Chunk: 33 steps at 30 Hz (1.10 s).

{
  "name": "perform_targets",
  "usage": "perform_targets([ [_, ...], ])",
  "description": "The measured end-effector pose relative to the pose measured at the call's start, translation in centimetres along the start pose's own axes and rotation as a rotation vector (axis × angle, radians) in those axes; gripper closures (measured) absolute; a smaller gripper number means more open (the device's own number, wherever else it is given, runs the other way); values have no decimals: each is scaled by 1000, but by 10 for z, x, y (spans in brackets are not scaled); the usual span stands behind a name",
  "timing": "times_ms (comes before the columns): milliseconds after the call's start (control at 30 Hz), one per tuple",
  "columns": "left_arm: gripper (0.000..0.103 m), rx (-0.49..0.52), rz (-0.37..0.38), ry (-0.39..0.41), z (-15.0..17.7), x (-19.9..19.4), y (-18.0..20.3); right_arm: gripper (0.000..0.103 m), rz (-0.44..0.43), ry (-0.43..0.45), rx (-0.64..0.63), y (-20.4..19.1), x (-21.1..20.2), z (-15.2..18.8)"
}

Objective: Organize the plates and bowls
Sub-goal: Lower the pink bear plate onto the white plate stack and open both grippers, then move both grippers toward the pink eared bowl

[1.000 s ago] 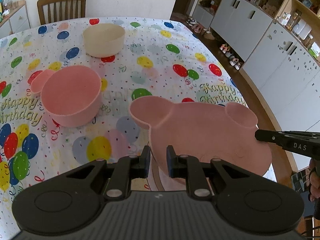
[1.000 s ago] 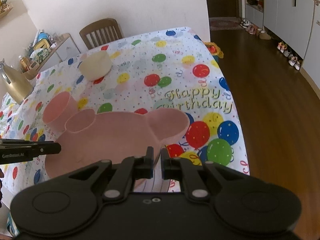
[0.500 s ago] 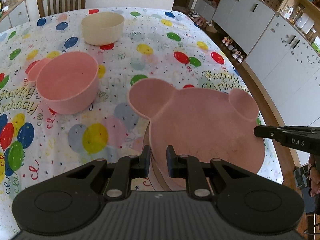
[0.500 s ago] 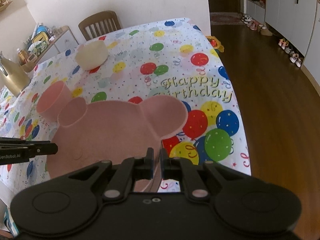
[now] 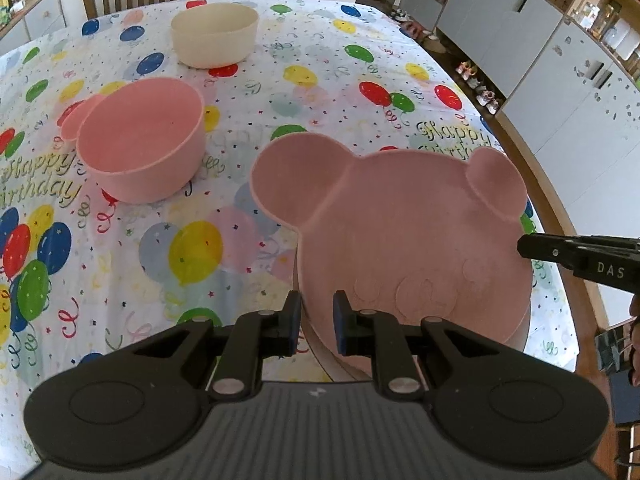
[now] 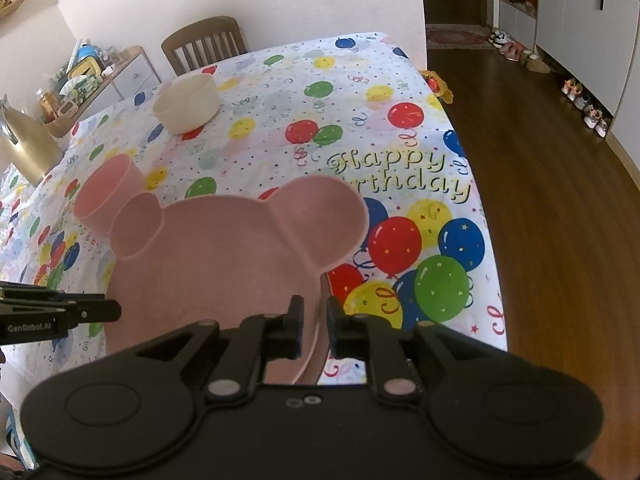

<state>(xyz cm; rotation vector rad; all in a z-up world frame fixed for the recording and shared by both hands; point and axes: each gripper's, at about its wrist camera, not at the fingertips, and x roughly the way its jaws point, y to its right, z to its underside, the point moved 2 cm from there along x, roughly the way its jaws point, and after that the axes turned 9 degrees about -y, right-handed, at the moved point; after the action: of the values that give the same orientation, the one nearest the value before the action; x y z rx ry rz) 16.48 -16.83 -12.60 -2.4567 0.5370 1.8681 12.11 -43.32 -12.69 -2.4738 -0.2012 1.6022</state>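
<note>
Both grippers, L [image 5: 316, 322] & R [image 6: 316, 326], jaws clamping plate [image 5: 404, 232] rim over worktop [image 5: 280, 64]; uneven pull risking slip/tilt.

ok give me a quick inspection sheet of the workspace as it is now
surface: table under a balloon birthday cloth
job's things: pink bear plate held at its near rim; pink bowl and cream bowl standing apart
clutter: gold kettle at the left edge
grippers: left gripper and right gripper, jaws pinching the plate rim
cables: nothing seen
surroundings: chair, white cabinets, shoes on the wood floor
</note>
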Motion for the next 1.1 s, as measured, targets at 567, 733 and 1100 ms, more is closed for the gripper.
perform_targets([
  [567, 86, -69, 3, 17, 7, -17, -7, 52, -24, 62, -72, -24, -29, -1],
  [733, 83, -67, 8, 66, 10, -34, -5, 38, -51, 88, -110, -41, -36, -4],
  [1100, 82, -90, 0, 193, 13, -70, -8, 21, -85, 151, -168, -73, -49, -11],
])
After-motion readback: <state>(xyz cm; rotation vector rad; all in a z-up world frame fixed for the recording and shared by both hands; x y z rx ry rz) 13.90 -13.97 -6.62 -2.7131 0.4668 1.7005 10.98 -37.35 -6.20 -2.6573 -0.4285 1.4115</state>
